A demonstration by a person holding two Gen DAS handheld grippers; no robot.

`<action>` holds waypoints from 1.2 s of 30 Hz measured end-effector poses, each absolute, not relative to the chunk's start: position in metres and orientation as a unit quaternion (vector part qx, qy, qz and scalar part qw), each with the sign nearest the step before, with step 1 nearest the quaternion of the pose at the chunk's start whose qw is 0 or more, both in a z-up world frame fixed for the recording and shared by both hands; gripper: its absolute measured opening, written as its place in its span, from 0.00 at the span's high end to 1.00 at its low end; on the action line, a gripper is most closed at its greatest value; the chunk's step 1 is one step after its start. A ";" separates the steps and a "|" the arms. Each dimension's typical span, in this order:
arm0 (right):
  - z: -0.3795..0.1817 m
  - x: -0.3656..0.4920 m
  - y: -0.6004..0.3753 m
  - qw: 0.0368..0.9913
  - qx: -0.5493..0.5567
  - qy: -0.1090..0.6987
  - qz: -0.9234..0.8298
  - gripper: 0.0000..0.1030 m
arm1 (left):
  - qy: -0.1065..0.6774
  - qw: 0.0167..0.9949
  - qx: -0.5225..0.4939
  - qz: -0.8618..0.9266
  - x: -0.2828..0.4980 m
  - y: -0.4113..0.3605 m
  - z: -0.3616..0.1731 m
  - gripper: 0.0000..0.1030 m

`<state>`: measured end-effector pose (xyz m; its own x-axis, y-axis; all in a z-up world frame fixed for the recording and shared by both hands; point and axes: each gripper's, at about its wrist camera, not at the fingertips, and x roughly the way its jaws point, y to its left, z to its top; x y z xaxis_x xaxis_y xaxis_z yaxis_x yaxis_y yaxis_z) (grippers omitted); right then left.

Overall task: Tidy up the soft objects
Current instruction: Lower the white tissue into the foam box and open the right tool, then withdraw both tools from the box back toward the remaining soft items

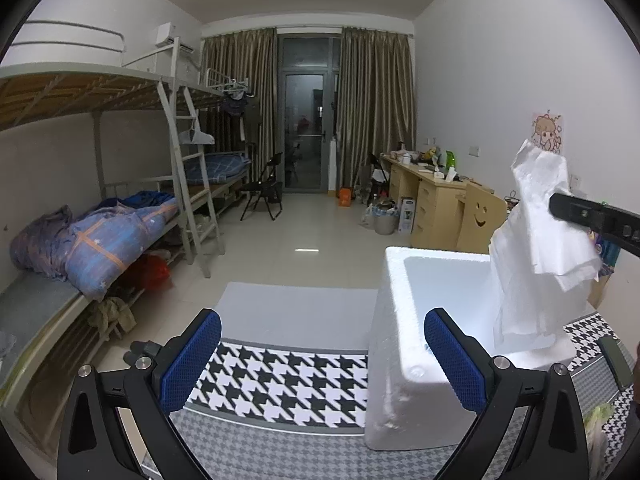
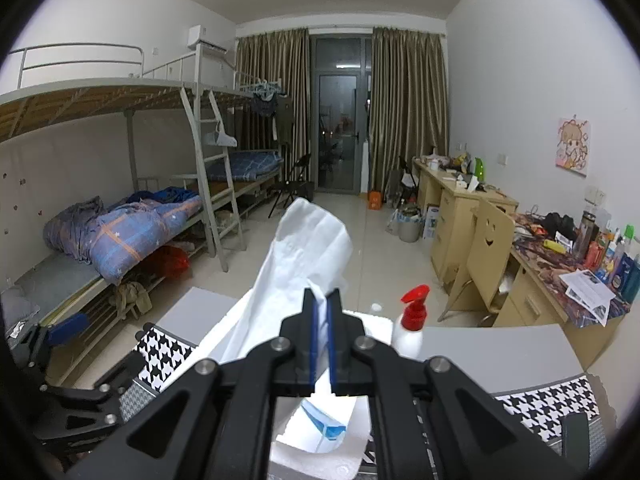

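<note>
Tissue paper (image 1: 540, 240), white, thin and crumpled, hangs in a long limp sheet with creased folds and ragged lower edges. Its upper part is clamped between the closed blue-padded fingers of the right gripper (image 2: 322, 300), and its lower end trails down into the white foam box (image 1: 400, 360). The box stands on a houndstooth-patterned cloth (image 1: 280, 384) covering the table. A blue-and-white packet (image 2: 324, 424) lies inside the box beneath the sheet. The left gripper (image 1: 322, 360) hovers low over the cloth with its fingers spread wide apart and nothing between them, the right finger overlapping the near box wall. A spray bottle (image 2: 412, 322) with a red trigger head stands just beyond the box.
</note>
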<state>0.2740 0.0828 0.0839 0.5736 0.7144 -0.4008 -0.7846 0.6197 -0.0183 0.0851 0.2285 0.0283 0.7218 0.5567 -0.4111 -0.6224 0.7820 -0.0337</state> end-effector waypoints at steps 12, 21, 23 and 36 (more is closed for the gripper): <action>0.059 0.284 0.109 0.873 -0.123 0.224 0.415 0.94 | 0.189 0.924 -0.091 0.319 0.067 0.227 0.022 0.01; 0.040 0.292 0.126 0.857 -0.150 0.271 0.413 0.38 | 0.189 0.924 -0.097 0.318 0.057 0.227 0.016 0.01; 0.040 0.292 0.124 0.859 -0.149 0.269 0.409 0.37 | 0.190 0.924 -0.097 0.317 0.056 0.227 0.016 0.01; 0.056 0.278 0.094 0.864 -0.118 0.249 0.422 0.25 | 0.188 0.929 -0.096 0.303 0.049 0.215 0.020 0.01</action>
